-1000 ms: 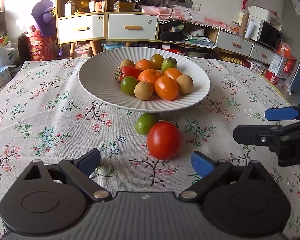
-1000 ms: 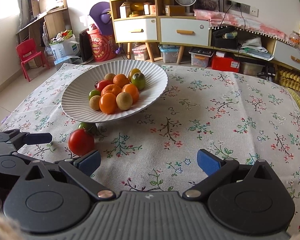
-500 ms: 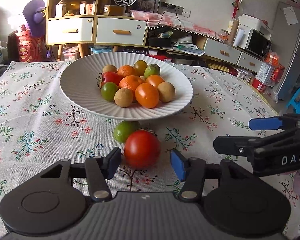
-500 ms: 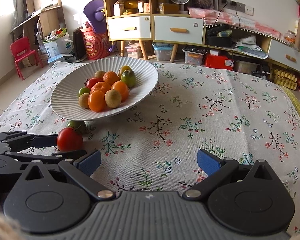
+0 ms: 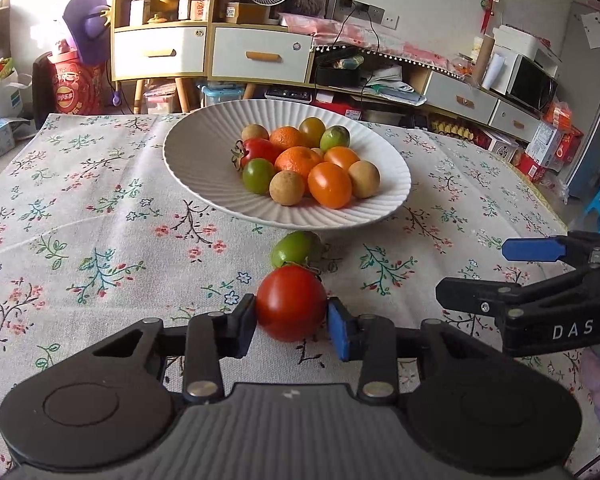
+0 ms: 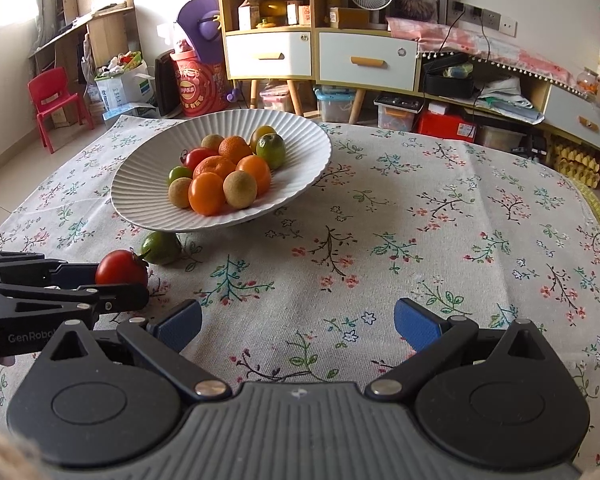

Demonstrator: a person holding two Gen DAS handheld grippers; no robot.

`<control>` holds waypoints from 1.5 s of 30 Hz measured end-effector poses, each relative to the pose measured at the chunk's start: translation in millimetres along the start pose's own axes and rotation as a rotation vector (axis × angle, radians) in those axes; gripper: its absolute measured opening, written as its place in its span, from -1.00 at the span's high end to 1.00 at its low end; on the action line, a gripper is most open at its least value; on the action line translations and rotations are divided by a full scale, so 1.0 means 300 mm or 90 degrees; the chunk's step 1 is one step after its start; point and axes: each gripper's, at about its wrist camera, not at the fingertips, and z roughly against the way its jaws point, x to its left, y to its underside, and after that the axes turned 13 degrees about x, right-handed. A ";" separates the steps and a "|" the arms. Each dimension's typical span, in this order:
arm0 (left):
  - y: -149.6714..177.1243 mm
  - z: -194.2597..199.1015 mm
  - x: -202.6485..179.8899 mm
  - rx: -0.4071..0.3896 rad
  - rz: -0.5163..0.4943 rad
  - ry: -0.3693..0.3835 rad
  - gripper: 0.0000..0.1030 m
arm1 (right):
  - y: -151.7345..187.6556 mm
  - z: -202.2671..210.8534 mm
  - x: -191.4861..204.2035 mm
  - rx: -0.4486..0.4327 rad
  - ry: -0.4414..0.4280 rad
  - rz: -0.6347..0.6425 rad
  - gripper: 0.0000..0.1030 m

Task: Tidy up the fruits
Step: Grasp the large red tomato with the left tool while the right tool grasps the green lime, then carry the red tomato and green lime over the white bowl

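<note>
Left gripper fingers have closed on one red tomato; right gripper fingers spread.

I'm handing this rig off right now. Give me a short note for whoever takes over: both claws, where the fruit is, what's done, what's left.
Left claw: shut on the red tomato, which sits low over the tablecloth, just in front of the plate.
Right claw: open, holding nothing, over bare cloth to the right.
White plate: already holds a pile of orange, green, tan and red fruit.
Green fruit: loose on the cloth against the plate's near edge, right behind the tomato.
Done: most fruit is on the plate.
Left: likely carry the tomato to the plate, then fetch the green fruit.
</note>
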 end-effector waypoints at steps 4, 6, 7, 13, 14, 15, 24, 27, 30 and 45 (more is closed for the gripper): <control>0.022 0.028 0.044 -0.001 0.001 -0.017 0.36 | 0.003 -0.010 0.032 -0.013 -0.010 0.018 -0.99; 0.040 0.040 0.065 -0.003 -0.003 -0.032 0.36 | 0.004 -0.018 0.050 -0.020 -0.022 0.022 -0.99; 0.046 0.045 0.076 -0.004 -0.004 -0.038 0.36 | 0.003 -0.024 0.058 -0.023 -0.028 0.021 -0.99; 0.060 0.067 0.159 -0.003 0.027 -0.051 0.36 | -0.012 -0.074 0.147 -0.031 -0.060 0.044 -0.79; 0.061 0.071 0.178 -0.003 0.034 -0.050 0.36 | -0.014 -0.084 0.164 -0.032 -0.063 0.051 -0.73; 0.062 0.071 0.191 -0.003 0.041 -0.050 0.36 | -0.019 -0.093 0.177 -0.032 -0.065 0.056 -0.68; 0.049 0.080 0.260 0.001 0.092 -0.029 0.36 | -0.065 -0.152 0.265 -0.055 -0.049 0.097 -0.07; 0.045 0.078 0.265 0.003 0.099 -0.023 0.36 | -0.066 -0.155 0.278 -0.064 -0.047 0.115 0.21; 0.045 0.076 0.262 0.003 0.095 -0.021 0.36 | -0.076 -0.155 0.280 -0.067 -0.050 0.115 0.39; 0.014 0.080 0.213 -0.012 0.075 0.000 0.36 | -0.060 -0.059 0.226 -0.032 -0.077 0.098 0.39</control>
